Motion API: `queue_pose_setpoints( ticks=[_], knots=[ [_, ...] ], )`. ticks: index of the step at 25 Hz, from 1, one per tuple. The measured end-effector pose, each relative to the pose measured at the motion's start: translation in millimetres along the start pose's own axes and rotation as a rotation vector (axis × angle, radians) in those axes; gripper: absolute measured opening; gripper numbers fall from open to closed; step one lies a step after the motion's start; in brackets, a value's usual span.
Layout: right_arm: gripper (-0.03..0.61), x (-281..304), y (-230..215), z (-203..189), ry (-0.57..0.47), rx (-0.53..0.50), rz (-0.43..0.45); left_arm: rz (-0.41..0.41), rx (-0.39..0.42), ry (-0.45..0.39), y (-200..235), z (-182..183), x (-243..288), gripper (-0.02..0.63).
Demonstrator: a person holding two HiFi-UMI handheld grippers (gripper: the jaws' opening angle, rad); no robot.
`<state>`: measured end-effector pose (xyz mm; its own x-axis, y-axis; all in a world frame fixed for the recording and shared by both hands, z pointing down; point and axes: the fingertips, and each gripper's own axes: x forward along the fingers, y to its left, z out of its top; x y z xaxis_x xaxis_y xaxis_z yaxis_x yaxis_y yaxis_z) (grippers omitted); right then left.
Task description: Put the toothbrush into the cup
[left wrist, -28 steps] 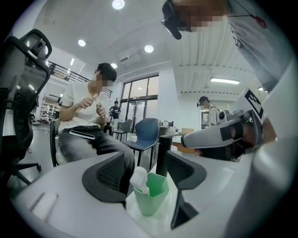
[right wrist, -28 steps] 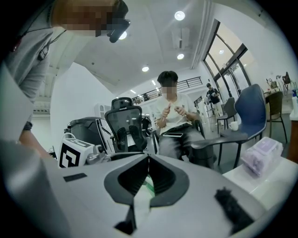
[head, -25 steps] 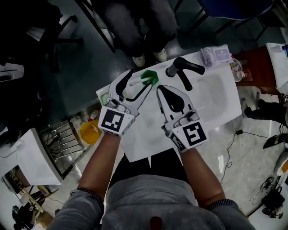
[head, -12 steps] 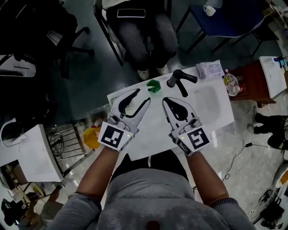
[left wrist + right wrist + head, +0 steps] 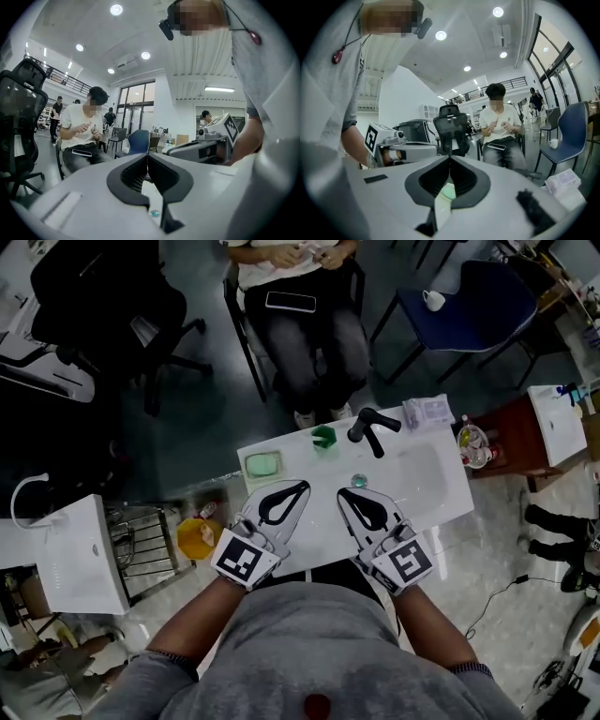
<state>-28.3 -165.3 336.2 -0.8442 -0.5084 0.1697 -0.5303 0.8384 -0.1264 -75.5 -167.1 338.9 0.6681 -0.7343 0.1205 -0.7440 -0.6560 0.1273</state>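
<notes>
On desk (image 5: 427,479), 10 o'clock: pale green dish (image 5: 263,464). Left gripper (image 5: 298,489) at 7 o'clock, jaws just clenched shut, nothing between them. Green cup (image 5: 323,437) at 12 o'clock by the far edge; toothbrush too small to make out. Right gripper (image 5: 345,495) at 5 o'clock, jaws clenched, empty. Black faucet (image 5: 372,427) at 1 o'clock.

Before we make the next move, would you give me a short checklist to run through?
1. Left gripper empty: ok, its jaws have just closed with nothing between them.
2. Right gripper empty: ok, jaws together on nothing.
3. Cup on the table, apart from both grippers: ok.
4. Toothbrush inside the cup: cannot tell, too small in the head view.
5. Tap clear of both grippers: ok.
</notes>
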Motion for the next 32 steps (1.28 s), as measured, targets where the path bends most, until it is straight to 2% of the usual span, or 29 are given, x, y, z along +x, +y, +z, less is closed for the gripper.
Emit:
queue_pose_setpoints(
  ticks=[5, 11, 14, 20, 32],
  knots=[
    [0.015, -22, 23, 14, 0.003, 0.029, 0.038, -0.053, -0.002, 0.011, -31, 12, -14, 0.003],
    [0.015, -36, 30, 36, -0.039, 0.038, 0.025, -0.085, 0.008, 0.014, -48, 23, -21, 0.003],
    [0.015, -37, 31, 41, -0.052, 0.046, 0.038, -0.091, 0.005, 0.015, -49, 25, -20, 0.005],
    [0.014, -38, 26, 41, -0.026, -0.016, 0.039, -0.105, 0.012, -0.007, -51, 34, -15, 0.005],
    [0.014, -36, 29, 39, -0.02, -0.017, 0.041, -0.107, 0.033, -0.008, -48, 33, -11, 0.005]
  ],
)
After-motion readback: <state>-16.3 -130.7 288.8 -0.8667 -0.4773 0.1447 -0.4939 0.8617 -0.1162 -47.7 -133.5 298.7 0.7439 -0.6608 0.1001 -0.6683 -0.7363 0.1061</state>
